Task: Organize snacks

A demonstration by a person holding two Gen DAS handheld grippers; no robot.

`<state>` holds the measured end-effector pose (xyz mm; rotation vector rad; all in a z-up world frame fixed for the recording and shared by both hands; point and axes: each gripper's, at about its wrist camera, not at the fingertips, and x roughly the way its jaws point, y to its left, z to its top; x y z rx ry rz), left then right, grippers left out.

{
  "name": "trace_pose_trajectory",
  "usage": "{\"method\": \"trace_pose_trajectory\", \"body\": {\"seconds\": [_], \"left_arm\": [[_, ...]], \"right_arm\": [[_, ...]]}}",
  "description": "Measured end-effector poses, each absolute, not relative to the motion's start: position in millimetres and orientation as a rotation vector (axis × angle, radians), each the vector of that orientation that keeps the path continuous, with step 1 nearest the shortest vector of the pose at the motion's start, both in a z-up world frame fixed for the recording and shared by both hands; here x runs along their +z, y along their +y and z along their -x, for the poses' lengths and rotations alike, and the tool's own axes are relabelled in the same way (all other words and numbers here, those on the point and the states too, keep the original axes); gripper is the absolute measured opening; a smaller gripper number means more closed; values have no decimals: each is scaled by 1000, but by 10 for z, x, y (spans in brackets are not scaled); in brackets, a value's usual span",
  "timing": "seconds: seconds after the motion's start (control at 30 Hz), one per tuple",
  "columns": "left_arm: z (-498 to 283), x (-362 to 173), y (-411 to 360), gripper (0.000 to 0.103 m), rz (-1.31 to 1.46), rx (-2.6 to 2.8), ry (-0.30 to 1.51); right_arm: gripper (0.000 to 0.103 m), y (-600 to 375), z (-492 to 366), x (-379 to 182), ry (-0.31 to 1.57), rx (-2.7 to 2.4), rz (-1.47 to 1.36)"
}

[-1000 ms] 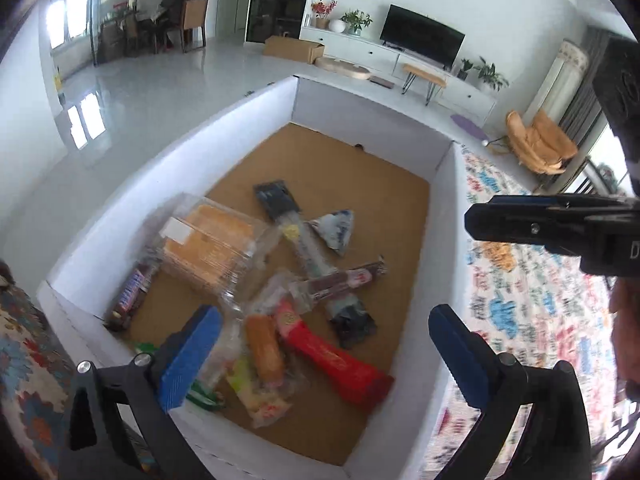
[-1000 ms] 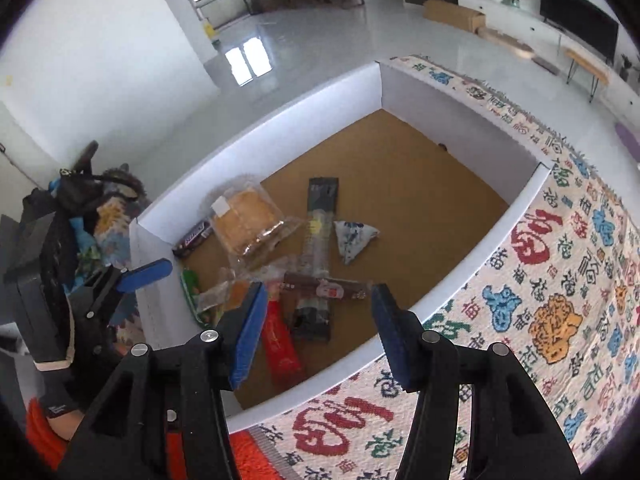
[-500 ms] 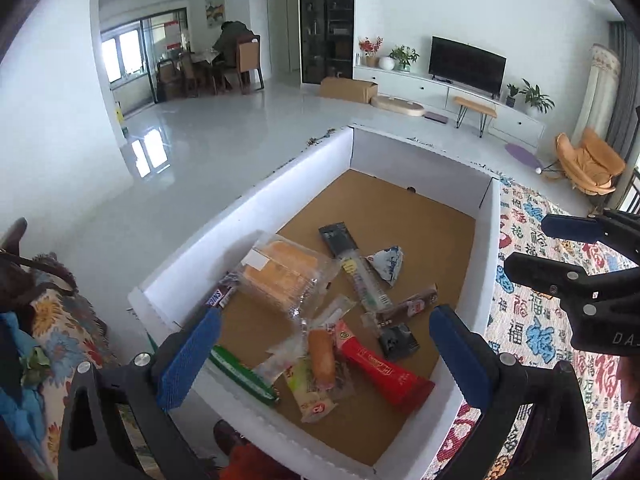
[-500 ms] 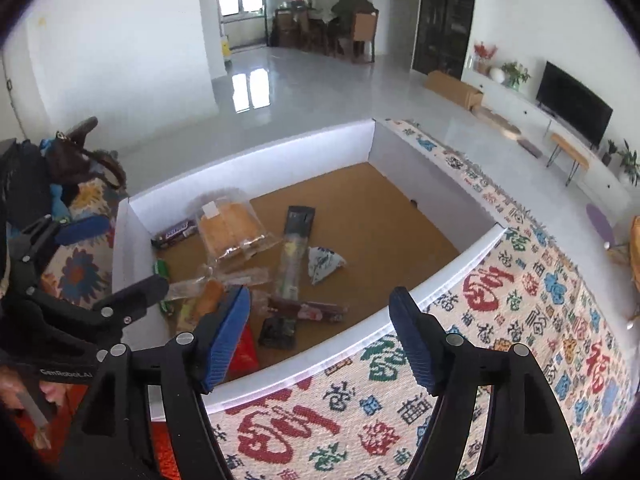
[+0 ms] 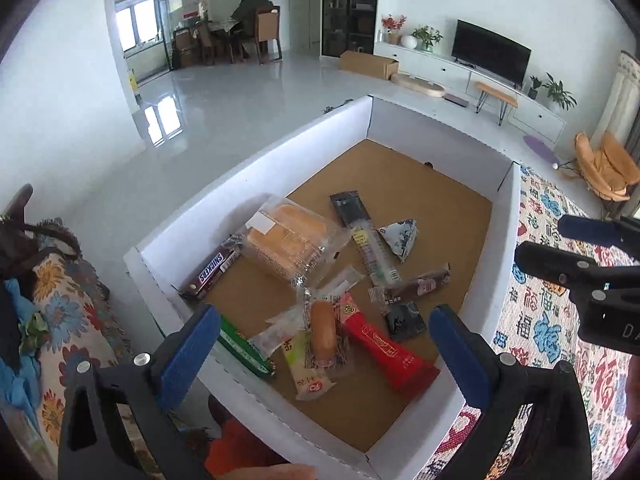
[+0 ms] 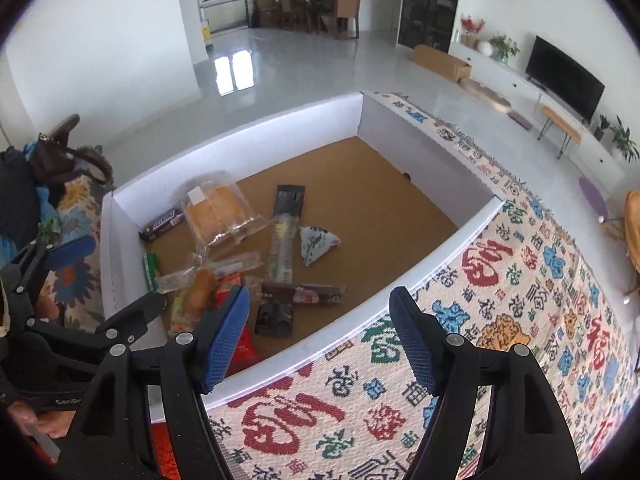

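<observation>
A white cardboard box [image 5: 256, 160] with a brown floor holds several snacks: a clear bag of orange cakes [image 5: 288, 240], a Snickers bar [image 5: 212, 270], a red stick pack [image 5: 384, 350], a green pack [image 5: 244, 346], a sausage [image 5: 323, 328], a brown bar [image 5: 416, 286] and a triangular white-blue pack [image 5: 400, 234]. My left gripper [image 5: 324, 356] is open and empty above the box's near end. My right gripper [image 6: 320, 336] is open and empty above the box's right rim [image 6: 440, 248]. The cakes [image 6: 218, 210] also show in the right wrist view.
The box lies on a patterned cloth [image 6: 520, 300] with red, blue and green characters. A floral cushion and a brown bag [image 5: 44, 264] lie left of the box. Beyond it are a shiny floor, a TV unit [image 5: 492, 56] and a dining table.
Both grippers have pulled back and up from the box, so the whole box and more of the room show. Both stay open. The snacks have not moved.
</observation>
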<state>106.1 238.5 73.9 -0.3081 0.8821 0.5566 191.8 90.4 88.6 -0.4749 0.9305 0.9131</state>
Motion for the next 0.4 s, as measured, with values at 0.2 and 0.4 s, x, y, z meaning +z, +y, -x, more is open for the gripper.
{"method": "trace_pose_trajectory", "body": {"seconds": [0.2,0.4], "left_arm": [[-1086,733,2467,103,314,573,896],[-1070,718,2481,103,323,562,884]], "right_arm": [[76,990,-1963,817,972,900,479],[76,1018,-1982,794,975,894,474]]}}
